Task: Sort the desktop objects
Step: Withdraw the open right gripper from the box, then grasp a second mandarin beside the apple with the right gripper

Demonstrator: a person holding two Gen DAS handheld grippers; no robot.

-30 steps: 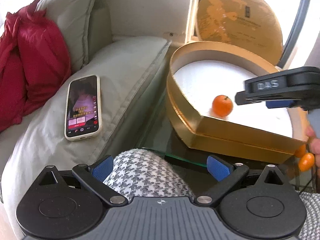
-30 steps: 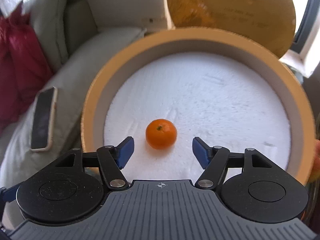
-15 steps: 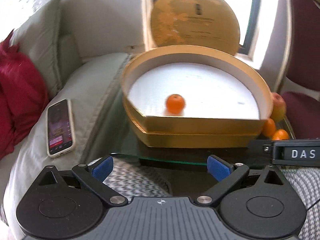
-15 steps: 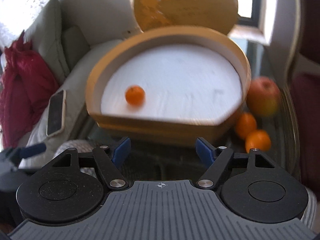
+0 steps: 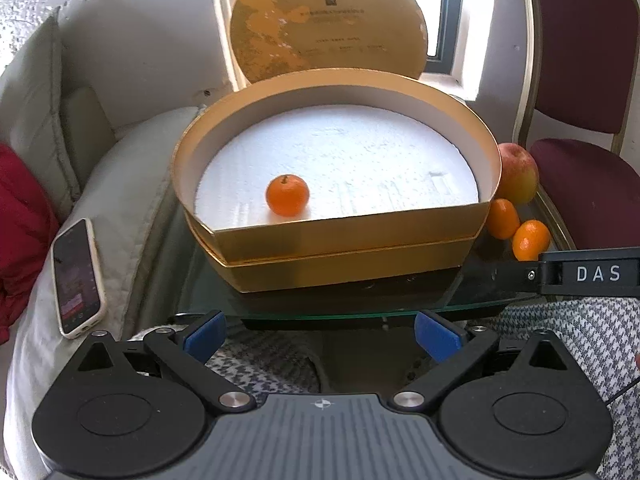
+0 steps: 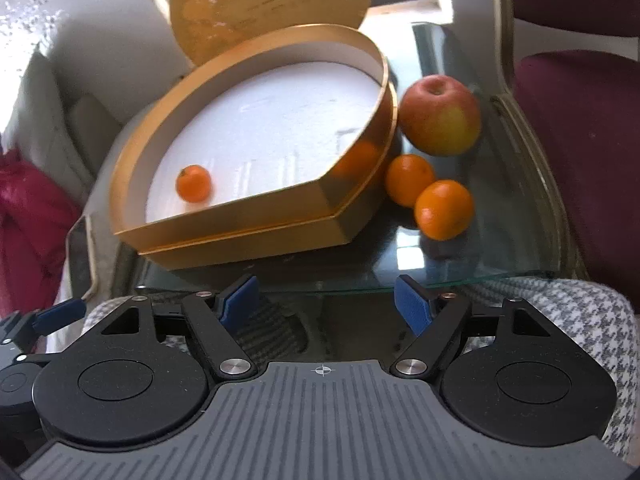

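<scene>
Both tongs had drawn back from the gold box (image 6: 240,236) since the earlier frames, the right tongs (image 6: 326,300) from right over its white floor to the near edge of the glass worktop (image 6: 460,256); their jaws had just been opening and stood apart with nothing between them. The left tongs (image 5: 320,334) were likewise spread and empty, hovering over the person's houndstooth-clad lap (image 5: 580,340).

In the right wrist view, one tangerine (image 6: 194,183) lay loose inside the box at about 9 o'clock of its floor, close to the straight front wall. Nothing else was in the box. Outside it, at roughly 3 o'clock, two more tangerines (image 6: 444,209) sat touching each other on the bare glass, with an apple (image 6: 440,114) just behind them near the box wall.

The risks, as I judged them: round fruit on smooth glass would roll at a glancing touch, and the near tangerine was not far from the worktop's front edge, so a nudge from a pad could send it off. The pair touched, so closing on one might push the other. A reach that clipped the light box could shift it on the glass. A phone (image 5: 78,276) lay on the sofa cushion at 9 o'clock, well clear.
</scene>
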